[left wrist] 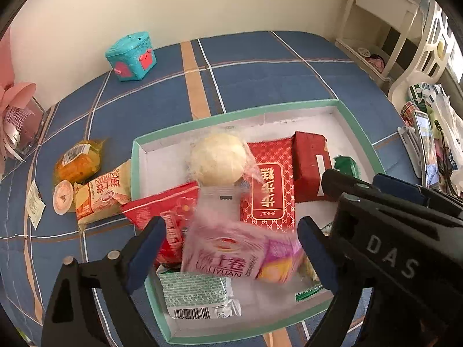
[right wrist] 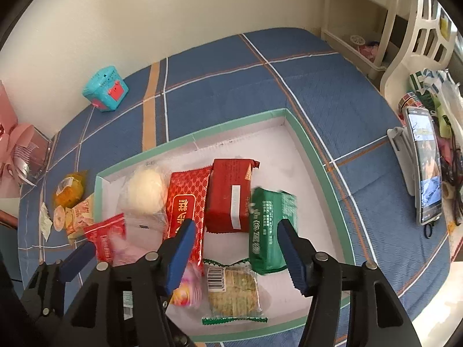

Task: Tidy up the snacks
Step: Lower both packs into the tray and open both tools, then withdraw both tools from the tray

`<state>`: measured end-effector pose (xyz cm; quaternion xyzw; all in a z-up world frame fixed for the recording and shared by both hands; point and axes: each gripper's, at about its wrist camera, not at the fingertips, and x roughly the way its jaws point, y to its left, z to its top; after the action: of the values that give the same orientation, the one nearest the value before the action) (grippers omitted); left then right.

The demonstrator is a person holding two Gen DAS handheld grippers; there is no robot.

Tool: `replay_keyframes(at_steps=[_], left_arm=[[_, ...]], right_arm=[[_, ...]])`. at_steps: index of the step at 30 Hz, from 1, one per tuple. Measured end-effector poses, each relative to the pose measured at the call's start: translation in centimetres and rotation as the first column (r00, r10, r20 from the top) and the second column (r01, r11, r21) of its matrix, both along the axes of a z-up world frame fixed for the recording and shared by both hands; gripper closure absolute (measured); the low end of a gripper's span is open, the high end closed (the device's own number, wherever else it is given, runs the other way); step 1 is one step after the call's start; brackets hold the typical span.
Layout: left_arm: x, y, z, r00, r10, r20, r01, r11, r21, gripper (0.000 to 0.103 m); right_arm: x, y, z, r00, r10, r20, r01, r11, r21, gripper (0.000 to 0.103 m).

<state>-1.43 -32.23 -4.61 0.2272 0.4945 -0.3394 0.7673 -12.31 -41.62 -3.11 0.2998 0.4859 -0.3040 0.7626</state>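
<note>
Left wrist view showed the pink snack packet (left wrist: 231, 257) blurred between the spread fingers of the left gripper (left wrist: 231, 240), neither blue pad touching it; it lay over the near end of the shallow green-rimmed box (left wrist: 237, 110), partly on a red flowered packet (left wrist: 162, 205) and above a green-and-white barcoded packet (left wrist: 196, 295). Further in lay a pale round bun in clear wrap (left wrist: 217, 159), a flat red packet with a label panel (left wrist: 269, 190) and a dark red block-shaped packet (left wrist: 309, 167).

Right wrist view showed the right gripper (right wrist: 234, 248) with its jaws parted and nothing pressed between them; the green packet (right wrist: 270, 231) lay blurred just beside its right finger, along the box's right side, and a clear-wrapped cracker packet (right wrist: 233, 292) lay below the jaws near the front rim.

Outside the box, off its left edge on the blue plaid bedspread (left wrist: 260, 66), sat a yellow wrapped cake (left wrist: 78, 162), an orange-and-cream packet (left wrist: 101, 193), a small round jelly cup (left wrist: 62, 195) and a white sachet (left wrist: 34, 205). A teal toy box (left wrist: 131, 56) stood near the wall at the far edge, and a phone on a stand (right wrist: 425, 170) at the right edge.
</note>
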Motion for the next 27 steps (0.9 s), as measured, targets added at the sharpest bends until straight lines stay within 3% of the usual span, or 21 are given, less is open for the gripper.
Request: replay_keyframes(at_steps=[13,22,27], left_arm=[[3.6,4.0,1.4,0.982,0.191,0.003,-0.191,0.982,-0.009,0.010],[8.2,9.4,1.8,0.921,0.390,-0.023,-0.390,0.920,-0.042,0.010],[9.1,11.0,1.9,0.899,0.436,-0.030,-0.437,0.898,-0.054,0.010]], right_arm=[[-0.3,-0.1,0.0,1.000,-0.014,-0.003,0.014,1.000,0.011,0.037],[0.5,1.0,0.4,1.000,0.018,-0.014,-0.018,1.000,-0.003,0.037],[1.0,2.2,1.2,0.999,0.051,-0.001,-0.051,0.999,-0.015,0.037]])
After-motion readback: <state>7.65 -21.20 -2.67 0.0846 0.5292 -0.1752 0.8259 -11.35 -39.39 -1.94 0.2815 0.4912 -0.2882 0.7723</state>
